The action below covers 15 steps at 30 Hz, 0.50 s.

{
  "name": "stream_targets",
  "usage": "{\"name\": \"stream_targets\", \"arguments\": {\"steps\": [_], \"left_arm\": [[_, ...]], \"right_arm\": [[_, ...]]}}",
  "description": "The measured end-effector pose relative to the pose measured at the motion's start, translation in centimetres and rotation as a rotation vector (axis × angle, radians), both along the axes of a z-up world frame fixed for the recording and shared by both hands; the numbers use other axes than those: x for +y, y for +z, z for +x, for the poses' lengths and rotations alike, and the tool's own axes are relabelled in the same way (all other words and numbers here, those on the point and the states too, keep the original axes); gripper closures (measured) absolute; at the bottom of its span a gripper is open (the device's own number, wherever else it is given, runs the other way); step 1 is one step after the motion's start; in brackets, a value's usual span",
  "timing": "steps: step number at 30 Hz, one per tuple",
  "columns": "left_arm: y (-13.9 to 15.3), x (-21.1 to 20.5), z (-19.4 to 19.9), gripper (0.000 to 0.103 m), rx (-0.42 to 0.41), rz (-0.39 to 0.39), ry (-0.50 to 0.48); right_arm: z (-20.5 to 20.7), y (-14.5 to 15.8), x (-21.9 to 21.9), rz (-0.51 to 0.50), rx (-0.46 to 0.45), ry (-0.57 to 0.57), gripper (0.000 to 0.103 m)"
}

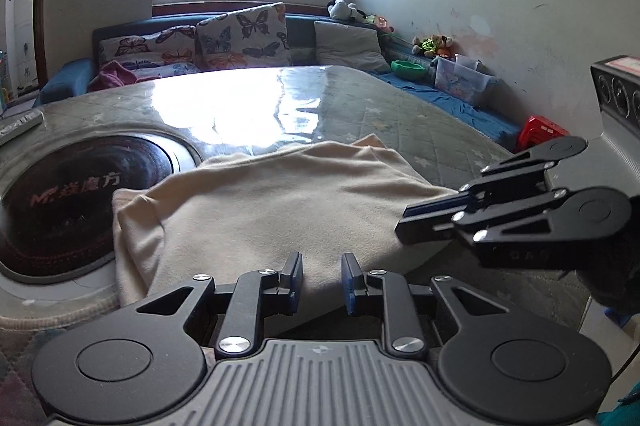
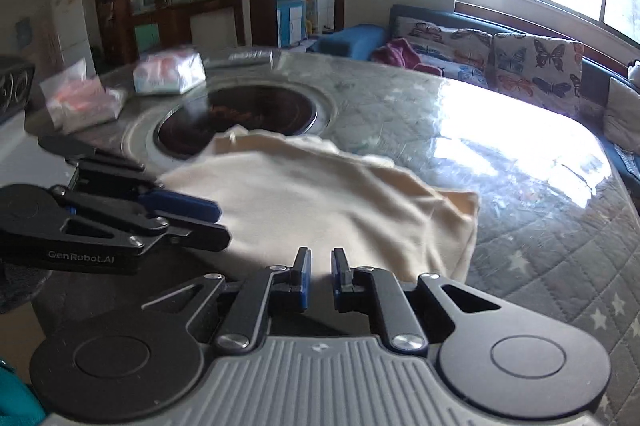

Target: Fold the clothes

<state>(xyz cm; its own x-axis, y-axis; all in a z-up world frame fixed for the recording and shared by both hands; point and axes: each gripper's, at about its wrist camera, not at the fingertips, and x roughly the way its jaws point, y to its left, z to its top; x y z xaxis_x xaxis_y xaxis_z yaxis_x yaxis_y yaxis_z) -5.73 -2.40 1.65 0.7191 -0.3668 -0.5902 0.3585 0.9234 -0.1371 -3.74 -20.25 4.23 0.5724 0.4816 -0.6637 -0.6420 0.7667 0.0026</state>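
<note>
On left hand-held gripper (image 2: 216, 226) "GenRobot.AI", jaws seemingly closed, right hand-held gripper (image 2: 320, 276) parted near cream garment (image 2: 320, 202).

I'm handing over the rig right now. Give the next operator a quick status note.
Left gripper: open, at the near edge of the cream garment, holding nothing.
Right gripper: open, also at the near edge, holding nothing.
Garment lies bunched on the table, its far corner over the round black cooktop.
Done: unclear, perhaps a first fold.
Left: grip the edge, fold, square up.
</note>
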Motion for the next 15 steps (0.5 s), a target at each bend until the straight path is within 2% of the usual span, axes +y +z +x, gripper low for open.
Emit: {"name": "stream_targets", "arguments": {"steps": [5,9,15], "left_arm": [[-0.1,0.5,-0.3,0.078,-0.001,-0.015,0.016],[0.2,1.8,-0.7,0.078,-0.002,-0.032,0.066],[0.5,4.9,-1.2,0.078,0.011,-0.071,0.136]], "right_arm": [[-0.3,-0.7,0.5,-0.012,0.013,-0.009,0.094],[-0.2,-0.1,0.3,-0.001,0.012,-0.003,0.093],[0.1,-0.7,0.2,-0.004,0.03,-0.01,0.093]]}}
